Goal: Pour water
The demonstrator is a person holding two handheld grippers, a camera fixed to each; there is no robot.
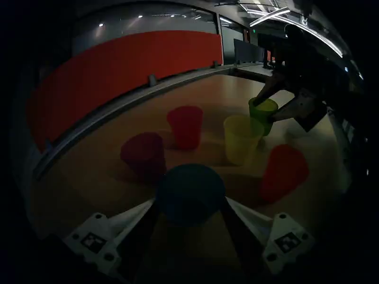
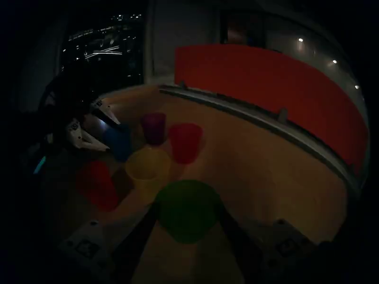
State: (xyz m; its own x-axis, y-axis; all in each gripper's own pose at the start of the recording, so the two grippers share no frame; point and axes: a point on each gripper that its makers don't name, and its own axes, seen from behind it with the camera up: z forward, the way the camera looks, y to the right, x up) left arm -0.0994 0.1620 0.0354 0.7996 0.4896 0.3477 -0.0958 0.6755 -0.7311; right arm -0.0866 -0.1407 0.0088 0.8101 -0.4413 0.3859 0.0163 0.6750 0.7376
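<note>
The scene is dim. My left gripper (image 1: 190, 204) is shut on a blue cup (image 1: 190, 191), held upright low over the wooden table (image 1: 222, 90). My right gripper (image 2: 188, 211) is shut on a green cup (image 2: 188, 206). In the left gripper view the green cup (image 1: 263, 112) stands at the far right, with the right gripper (image 1: 289, 110) around it. The right gripper view has the blue cup (image 2: 117, 140) at the left between the left gripper's fingers (image 2: 87, 139). I cannot tell whether either cup holds water.
Between the two held cups stand a yellow cup (image 1: 241, 137), a red cup (image 1: 185, 125), a purple cup (image 1: 144, 155) and an orange-red cup (image 1: 283, 171). A red partition wall (image 1: 123, 66) with a grey rail runs along the table's far edge.
</note>
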